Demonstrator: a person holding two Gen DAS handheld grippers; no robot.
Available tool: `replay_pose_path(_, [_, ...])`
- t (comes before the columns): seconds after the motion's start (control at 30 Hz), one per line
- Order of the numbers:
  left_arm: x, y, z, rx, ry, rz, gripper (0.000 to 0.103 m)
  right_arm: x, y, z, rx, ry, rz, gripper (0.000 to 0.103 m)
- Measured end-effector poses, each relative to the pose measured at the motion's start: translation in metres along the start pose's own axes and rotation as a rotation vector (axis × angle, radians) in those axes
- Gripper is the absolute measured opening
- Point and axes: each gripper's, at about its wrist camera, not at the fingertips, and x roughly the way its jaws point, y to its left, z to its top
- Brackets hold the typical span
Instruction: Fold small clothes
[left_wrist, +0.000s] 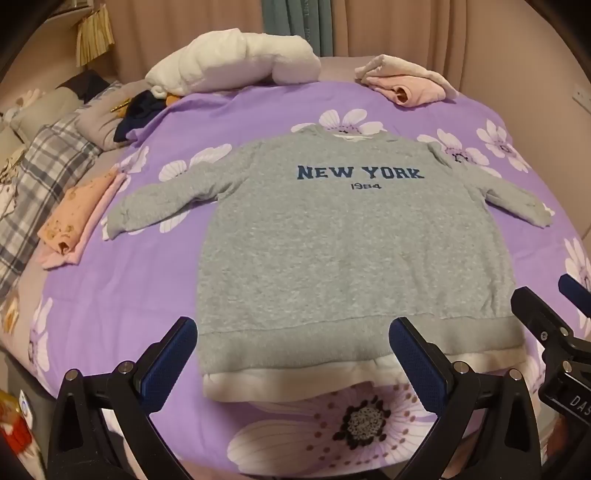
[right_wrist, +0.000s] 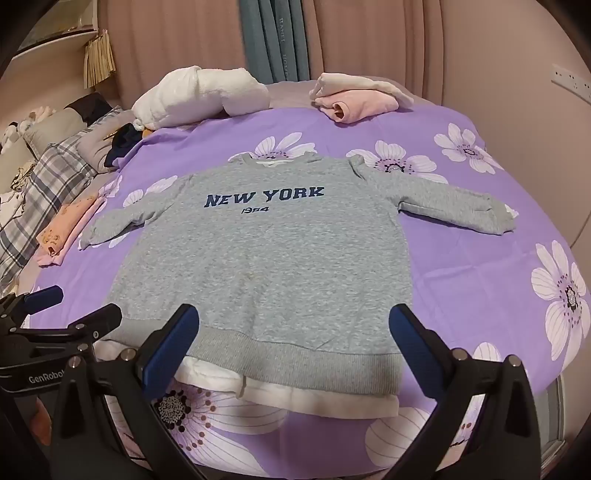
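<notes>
A small grey sweatshirt with "NEW YORK 1984" in blue lies flat, front up, on a purple flowered bedspread, both sleeves spread sideways. A white lining shows below its hem. My left gripper hovers open over the hem's left half, nothing between its blue pads. My right gripper hovers open over the hem's right half, also holding nothing. Each gripper shows at the edge of the other's view: the right one, the left one.
A folded peach and pink garment lies left of the sweatshirt. A white bundle and a pink folded piece sit at the far edge. Plaid bedding and pillows lie left. Curtains hang behind.
</notes>
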Motion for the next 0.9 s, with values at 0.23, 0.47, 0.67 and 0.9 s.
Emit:
replay_pose_path(0.23, [-0.001, 0.001, 0.006, 0.007, 0.006, 0.002, 0.103, 0.002, 0.001, 0.000, -0.003, 0.003, -0.004, 0.103])
replay_pose_path(0.47, [-0.003, 0.001, 0.003, 0.003, -0.014, 0.002, 0.103, 0.001, 0.002, -0.001, -0.005, 0.007, -0.007, 0.103])
replay_pose_path(0.67, [-0.002, 0.002, 0.002, -0.005, -0.014, 0.008, 0.103, 0.000, -0.003, 0.000, 0.001, 0.004, -0.008, 0.103])
replay_pose_path(0.9, [-0.001, 0.005, 0.000, -0.008, -0.018, 0.013, 0.103, 0.000, -0.004, 0.000, 0.001, 0.002, -0.008, 0.103])
